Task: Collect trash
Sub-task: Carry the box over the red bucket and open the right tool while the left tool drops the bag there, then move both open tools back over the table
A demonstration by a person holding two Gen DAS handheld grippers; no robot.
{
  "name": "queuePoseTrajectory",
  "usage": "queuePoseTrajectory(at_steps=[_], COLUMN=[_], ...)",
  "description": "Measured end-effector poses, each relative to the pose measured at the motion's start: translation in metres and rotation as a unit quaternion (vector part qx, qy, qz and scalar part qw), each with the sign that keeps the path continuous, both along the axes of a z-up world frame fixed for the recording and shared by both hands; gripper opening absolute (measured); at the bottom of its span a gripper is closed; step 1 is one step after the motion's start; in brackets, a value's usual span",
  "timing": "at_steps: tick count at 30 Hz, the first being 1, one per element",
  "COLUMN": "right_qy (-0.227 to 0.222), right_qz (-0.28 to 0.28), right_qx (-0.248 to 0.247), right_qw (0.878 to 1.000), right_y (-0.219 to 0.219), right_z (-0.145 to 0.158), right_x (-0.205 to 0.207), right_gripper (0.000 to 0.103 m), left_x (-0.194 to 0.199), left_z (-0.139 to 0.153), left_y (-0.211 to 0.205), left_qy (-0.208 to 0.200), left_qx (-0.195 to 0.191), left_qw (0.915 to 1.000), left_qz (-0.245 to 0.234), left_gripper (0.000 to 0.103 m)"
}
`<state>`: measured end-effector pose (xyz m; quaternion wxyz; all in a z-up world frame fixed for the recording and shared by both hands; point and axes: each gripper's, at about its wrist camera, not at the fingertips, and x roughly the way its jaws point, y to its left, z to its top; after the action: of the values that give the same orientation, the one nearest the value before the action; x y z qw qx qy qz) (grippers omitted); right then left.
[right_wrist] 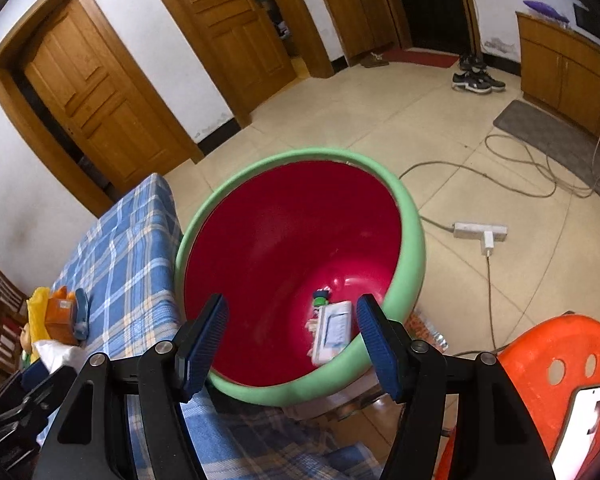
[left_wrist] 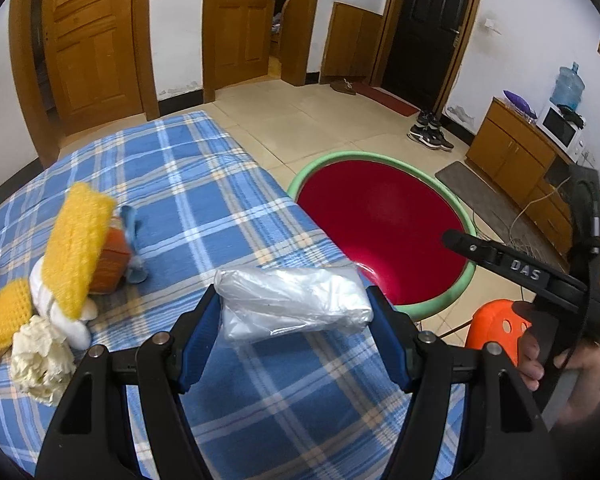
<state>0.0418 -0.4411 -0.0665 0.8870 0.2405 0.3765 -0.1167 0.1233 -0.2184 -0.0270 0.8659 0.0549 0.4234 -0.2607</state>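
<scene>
My left gripper (left_wrist: 294, 314) is shut on a silvery plastic packet (left_wrist: 296, 300), its blue pads pressing both ends above the blue plaid tablecloth (left_wrist: 204, 184). Beside the table stands a red basin with a green rim (left_wrist: 380, 157). My right gripper (right_wrist: 292, 320) hangs open over that basin (right_wrist: 414, 240) with nothing between its pads. In the bottom of the basin lie a small white pack (right_wrist: 332, 330) and a green-capped bit (right_wrist: 321, 300). On the cloth at the left sit crumpled paper (left_wrist: 40, 356), an orange box (left_wrist: 112, 256) and a yellow brush (left_wrist: 78, 248).
An orange plastic stool (right_wrist: 556, 356) stands close by the basin on the right. Cables and a white power strip (right_wrist: 480, 232) lie on the tiled floor. A hand holds the black body of the other tool (left_wrist: 526, 274) at the right of the left wrist view.
</scene>
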Motion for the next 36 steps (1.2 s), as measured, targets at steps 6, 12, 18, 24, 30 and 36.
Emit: queuePoseTrajectory(at_steps=[6,12,18,24,30,36], right_qy=[-0.022,-0.029,-0.032,-0.03,-0.032,-0.037], right_qz=[-0.027,-0.052,-0.07,-0.079,-0.08,-0.071], right_qx=[-0.013,-0.014,-0.008,-0.004,-0.002,-0.003], right_qw=[0.999,0.998,0.997,0.996,0.996,0.997], right_y=[-0.006,-0.012,-0.019,-0.025,-0.026,-0.02], right_z=[0.017,0.024,0.025,0.023,0.023,0.026], right_x=[-0.019,-0.035,-0.046,-0.051,-0.055,-0.056], right_gripper=[0.068,0.068,0.068,0.068,0.068,0.068], left_x=[0.005,0.013,0.021,0.03,0.031,0.028], left_z=[-0.002,-0.005,-0.011,-0.014,-0.012,-0.006], left_y=[-0.021,-0.045,-0.072,-0.094,-0.093,-0.082], left_qy=[-0.004,-0.002,-0.004,-0.016,-0.017,-0.015], left_qx=[0.007,0.006,0.013,0.033,0.03,0.02], left_qw=[0.9998,0.9993,0.9983,0.9978,0.9981,0.9987], left_qz=[-0.02,-0.036,-0.056,-0.055,-0.051,-0.044], left_gripper=[0.071,0.071,0.071,0.075,0.081,0.081])
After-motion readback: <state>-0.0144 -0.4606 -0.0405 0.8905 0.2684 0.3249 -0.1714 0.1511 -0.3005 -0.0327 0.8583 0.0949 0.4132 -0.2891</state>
